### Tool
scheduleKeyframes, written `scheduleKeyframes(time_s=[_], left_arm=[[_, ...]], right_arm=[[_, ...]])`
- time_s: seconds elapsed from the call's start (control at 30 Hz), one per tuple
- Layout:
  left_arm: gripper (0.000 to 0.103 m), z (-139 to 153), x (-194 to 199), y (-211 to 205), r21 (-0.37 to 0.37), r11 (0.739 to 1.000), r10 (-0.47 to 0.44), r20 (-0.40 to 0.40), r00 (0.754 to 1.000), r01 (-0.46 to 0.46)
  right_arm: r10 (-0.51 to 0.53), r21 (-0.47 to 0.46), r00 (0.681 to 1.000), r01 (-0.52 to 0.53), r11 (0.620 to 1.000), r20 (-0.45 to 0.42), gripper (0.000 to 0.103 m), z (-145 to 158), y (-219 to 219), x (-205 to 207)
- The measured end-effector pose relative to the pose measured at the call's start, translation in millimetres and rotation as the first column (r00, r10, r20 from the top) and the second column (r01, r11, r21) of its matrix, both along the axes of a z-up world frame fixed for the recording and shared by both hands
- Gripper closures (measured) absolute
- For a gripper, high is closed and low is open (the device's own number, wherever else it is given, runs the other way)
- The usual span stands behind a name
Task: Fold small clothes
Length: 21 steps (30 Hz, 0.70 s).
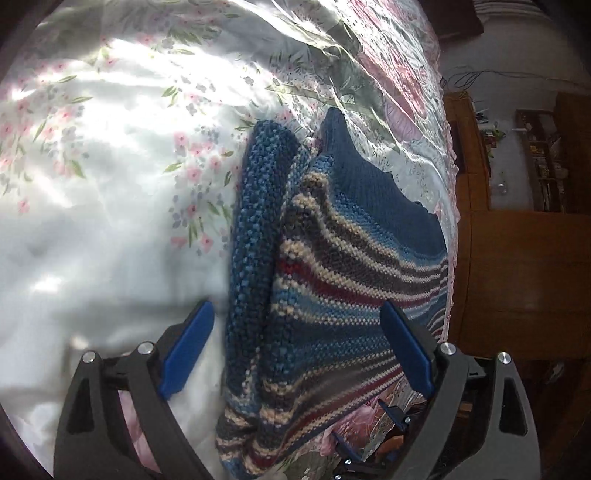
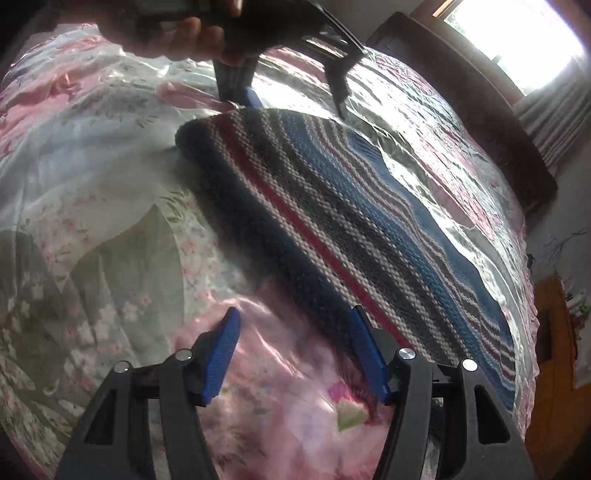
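A knitted sweater (image 1: pixel 351 258) with blue, grey, cream and red stripes lies flat on a floral bedspread (image 1: pixel 110 166). Its mottled blue sleeve (image 1: pixel 258 221) is folded in along the left side. My left gripper (image 1: pixel 297 321) is open, its blue pads (image 1: pixel 192 354) straddling the sweater's near end. In the right wrist view the sweater (image 2: pixel 351 206) runs diagonally. My right gripper (image 2: pixel 294 313) is open at its near edge, with the right pad (image 2: pixel 369 354) over the knit. At the far end a hand (image 2: pixel 177 33) holds the left gripper (image 2: pixel 295 99), open over the sweater.
The bed's edge (image 1: pixel 448 229) runs just right of the sweater, with a wooden cabinet (image 1: pixel 517 266) and shelves (image 1: pixel 543 162) beyond. A dark headboard (image 2: pixel 480 110) and a bright window (image 2: pixel 524 40) lie at the far side. Bedspread (image 2: pixel 92 184) extends left.
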<state>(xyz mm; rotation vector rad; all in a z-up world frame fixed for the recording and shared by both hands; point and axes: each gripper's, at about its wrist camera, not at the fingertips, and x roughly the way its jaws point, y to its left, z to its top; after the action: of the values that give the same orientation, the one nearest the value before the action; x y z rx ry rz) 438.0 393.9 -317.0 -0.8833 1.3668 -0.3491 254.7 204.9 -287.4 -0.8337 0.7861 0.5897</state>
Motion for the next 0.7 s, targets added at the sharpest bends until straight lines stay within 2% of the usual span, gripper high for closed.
scheduleKeyframes(time_s=[0.37,0.7], left_arm=[[0.012,-12,50,-16,-0.019,0.996,-0.086,0.007,0.996,0.086],[0.012,-13,69,-31,-0.031,0.991,-0.132,0.019,0.991,0.133]], right_arm=[[0.051,0.017,0.998,-0.052,0.999,0.039,0.042,-11,55,20],[0.072,-0.038,0.980,-0.066,0.997,0.187,0.043,-14,110,15]])
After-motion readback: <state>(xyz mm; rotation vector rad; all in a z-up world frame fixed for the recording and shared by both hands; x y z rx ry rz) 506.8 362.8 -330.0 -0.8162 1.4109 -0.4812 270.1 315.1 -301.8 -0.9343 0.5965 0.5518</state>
